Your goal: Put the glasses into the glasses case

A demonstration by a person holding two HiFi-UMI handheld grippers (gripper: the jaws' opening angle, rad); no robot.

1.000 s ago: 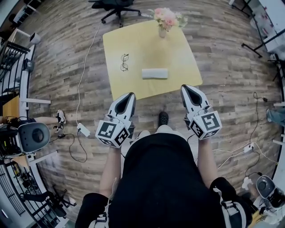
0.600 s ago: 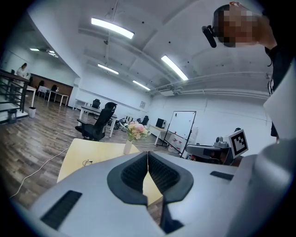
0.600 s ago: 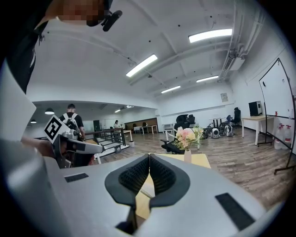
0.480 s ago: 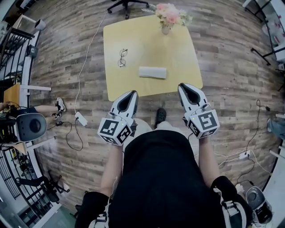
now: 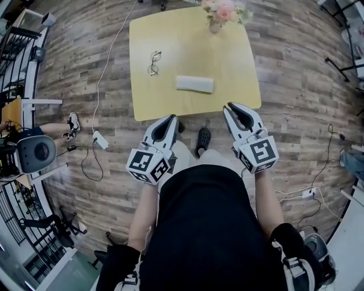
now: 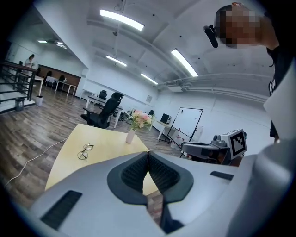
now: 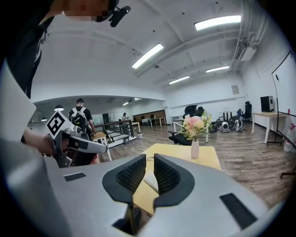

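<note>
The glasses (image 5: 152, 62) lie open on the left part of the yellow table (image 5: 239, 57); they also show in the left gripper view as glasses (image 6: 84, 152). The pale glasses case (image 5: 194, 84) lies closed near the table's middle, and a strip of the case (image 7: 150, 181) shows through the right jaws' gap. My left gripper (image 5: 171, 119) hovers at the table's near edge, shut and empty (image 6: 148, 153). My right gripper (image 5: 231, 107), also at the near edge, has just been opening; its pads stand a little apart with nothing between them (image 7: 149, 161).
A vase of pink flowers (image 5: 220, 12) stands at the table's far edge. A white cable and power strip (image 5: 100, 139) lie on the wood floor to the left. The person's black shoe (image 5: 202, 136) is just under the near edge. Railings and equipment (image 5: 35, 153) line the far left.
Both grippers have sunk a little and come closer to the table's near edge. The view has shifted, so the office chair beyond the table has left the picture.
</note>
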